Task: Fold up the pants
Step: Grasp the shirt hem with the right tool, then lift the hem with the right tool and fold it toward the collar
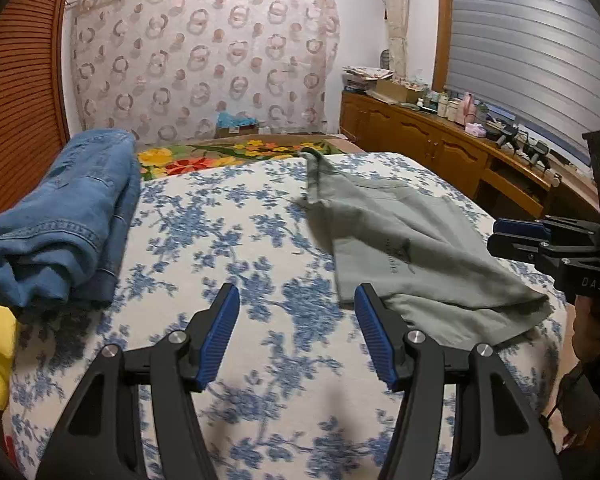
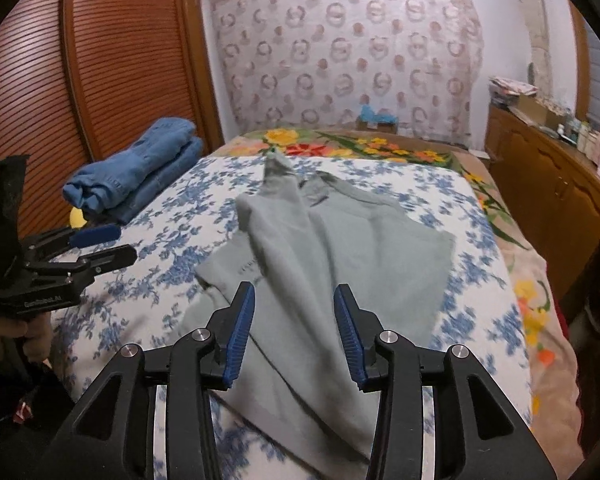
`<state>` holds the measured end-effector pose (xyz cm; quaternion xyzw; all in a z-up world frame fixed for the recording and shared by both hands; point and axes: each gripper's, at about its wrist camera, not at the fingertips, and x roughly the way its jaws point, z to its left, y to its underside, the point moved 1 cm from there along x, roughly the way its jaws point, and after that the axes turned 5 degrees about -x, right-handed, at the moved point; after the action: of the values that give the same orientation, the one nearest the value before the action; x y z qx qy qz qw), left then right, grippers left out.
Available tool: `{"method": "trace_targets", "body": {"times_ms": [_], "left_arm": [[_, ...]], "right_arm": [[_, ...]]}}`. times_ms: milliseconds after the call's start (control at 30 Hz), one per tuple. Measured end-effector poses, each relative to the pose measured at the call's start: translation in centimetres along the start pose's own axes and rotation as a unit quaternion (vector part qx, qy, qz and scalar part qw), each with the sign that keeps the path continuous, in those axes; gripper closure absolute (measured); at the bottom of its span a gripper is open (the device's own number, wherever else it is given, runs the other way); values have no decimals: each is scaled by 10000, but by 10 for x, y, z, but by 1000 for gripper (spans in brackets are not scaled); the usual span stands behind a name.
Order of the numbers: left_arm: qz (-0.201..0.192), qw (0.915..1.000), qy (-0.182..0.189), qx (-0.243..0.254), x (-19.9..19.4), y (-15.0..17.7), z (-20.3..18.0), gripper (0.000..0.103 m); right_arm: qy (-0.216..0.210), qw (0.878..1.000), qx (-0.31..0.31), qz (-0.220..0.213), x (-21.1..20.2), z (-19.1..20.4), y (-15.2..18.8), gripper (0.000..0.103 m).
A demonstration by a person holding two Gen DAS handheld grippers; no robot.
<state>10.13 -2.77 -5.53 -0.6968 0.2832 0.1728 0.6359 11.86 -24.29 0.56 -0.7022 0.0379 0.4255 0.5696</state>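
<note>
Both your grippers hang with jaws apart and nothing between the pads: the right gripper [image 2: 294, 334] sits directly over the near end of the grey-green pants [image 2: 332, 240], while the left gripper [image 1: 296, 334] is over bare bedspread [image 1: 220, 220] just left of them. The pants lie half-folded with their long axis running from you toward the far edge of the bed, so your right hand is nearer. There's open room on the left up to the folded jeans [image 1: 64, 216] at the far-left corner.
</note>
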Motion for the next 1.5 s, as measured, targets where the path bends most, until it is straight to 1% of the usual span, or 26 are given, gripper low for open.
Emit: {"method": "trace_targets", "body": {"times_ms": [167,467,533,667,767,867,1000,1067,1100,1167,1233,1300,1367,1467,1500], "left_arm": [[4,10000,-68,-56,1,-2,16,43],[117,9998,-131,-53,8,-3,38,43],[149,9998,-135,-65,11,-2,41,43],[210,9996,-135,-150,17,-1,49,43],[275,9993,-137,-211,21,1,55,43],[329,9991,-145,-241,24,2,59,43],[374,9988,-150,-267,26,3,62,43],[385,9988,-150,-265,25,2,61,43],[384,9988,-159,-258,25,2,61,43],[395,9988,-167,-251,25,1,62,43],[409,9987,-172,-236,26,0,61,43],[428,9987,-194,-205,27,-2,58,43],[445,9987,-194,-172,29,-4,56,43],[490,9986,-181,-68,33,-8,48,43],[511,9986,-169,-12,35,-10,43,43]], "right_arm": [[-167,9997,-162,69,18,14,-14,62],[-578,9963,-494,407,57,40,-35,62],[-697,9944,-576,542,69,46,-36,62],[-823,9904,-743,822,95,55,-35,62],[-893,9878,-847,956,107,61,-33,62],[-958,9834,-994,1177,121,67,-29,62],[-991,9808,-1143,1234,129,72,-26,61],[-926,9801,-1260,1224,129,75,-25,63],[-824,9790,-1417,1211,129,78,-24,66],[-815,9777,-1530,1183,129,79,-23,73],[-762,9786,-1510,1175,129,74,-24,93],[-842,9789,-1431,1195,130,67,-24,99],[-894,9794,-1336,1222,129,63,-26,100],[-1012,9831,-1122,1031,116,50,-35,100],[-991,9850,-1064,927,110,44,-40,100]]}}
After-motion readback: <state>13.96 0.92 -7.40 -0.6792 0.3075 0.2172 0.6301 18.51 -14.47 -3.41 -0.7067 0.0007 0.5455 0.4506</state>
